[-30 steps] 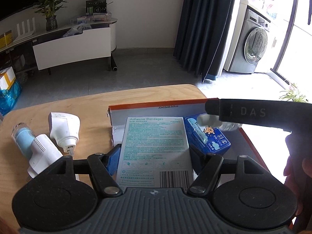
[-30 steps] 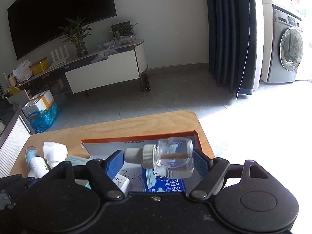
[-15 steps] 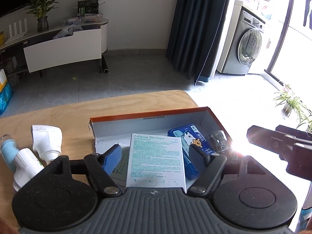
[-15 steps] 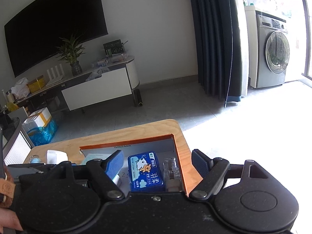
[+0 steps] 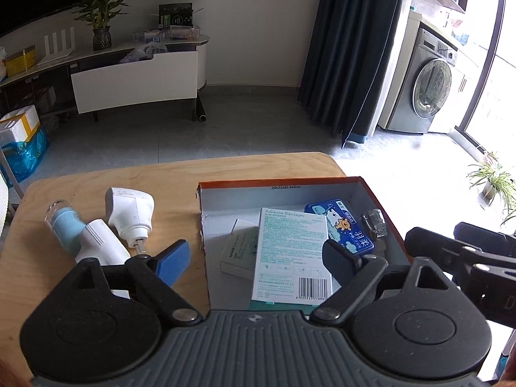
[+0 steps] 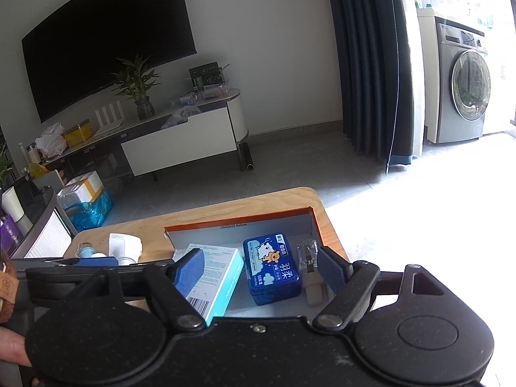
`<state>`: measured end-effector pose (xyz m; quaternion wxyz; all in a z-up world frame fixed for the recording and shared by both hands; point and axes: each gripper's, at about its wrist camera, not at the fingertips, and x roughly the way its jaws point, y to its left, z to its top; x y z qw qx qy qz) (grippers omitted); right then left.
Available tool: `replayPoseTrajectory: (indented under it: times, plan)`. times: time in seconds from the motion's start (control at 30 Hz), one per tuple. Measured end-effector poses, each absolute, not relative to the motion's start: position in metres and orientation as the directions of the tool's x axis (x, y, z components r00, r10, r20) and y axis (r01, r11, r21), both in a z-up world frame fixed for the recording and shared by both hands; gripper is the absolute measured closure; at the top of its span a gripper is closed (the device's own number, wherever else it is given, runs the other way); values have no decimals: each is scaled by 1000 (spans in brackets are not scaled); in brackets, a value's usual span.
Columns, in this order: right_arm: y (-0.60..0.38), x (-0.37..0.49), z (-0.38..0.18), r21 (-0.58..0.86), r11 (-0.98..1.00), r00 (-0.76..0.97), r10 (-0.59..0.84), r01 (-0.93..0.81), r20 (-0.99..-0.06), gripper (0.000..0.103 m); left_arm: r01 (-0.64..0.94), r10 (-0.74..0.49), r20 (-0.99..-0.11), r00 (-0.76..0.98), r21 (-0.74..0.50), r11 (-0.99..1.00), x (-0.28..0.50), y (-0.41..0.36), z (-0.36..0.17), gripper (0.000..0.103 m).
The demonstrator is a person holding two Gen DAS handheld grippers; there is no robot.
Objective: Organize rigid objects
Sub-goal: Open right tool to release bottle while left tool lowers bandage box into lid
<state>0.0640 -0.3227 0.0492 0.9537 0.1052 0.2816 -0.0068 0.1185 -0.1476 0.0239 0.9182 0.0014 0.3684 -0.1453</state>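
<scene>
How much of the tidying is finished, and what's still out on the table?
Already in the box: the bandage carton, blue tin and clear bottle. The left gripper is opening with nothing gripped; the right gripper is open and empty. The white plug-in device and blue-and-white device remain on the table.

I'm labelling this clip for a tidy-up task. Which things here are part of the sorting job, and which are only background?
Part of the job:
- orange-rimmed box
- bandage box
- blue tin
- clear glass bottle
- white plug-in device
- blue-and-white plug-in bottle

Just lying about:
- washing machine
- potted plant
- curtain
- TV cabinet
</scene>
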Motion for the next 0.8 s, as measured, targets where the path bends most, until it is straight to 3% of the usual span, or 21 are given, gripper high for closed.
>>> replayPoseTrajectory:
  times: [0.8]
  plan:
    - [-259,53,60,164,986,831,123,-39,-543,7,170,-189,-648,738,-93,981,91,-88,37,8]
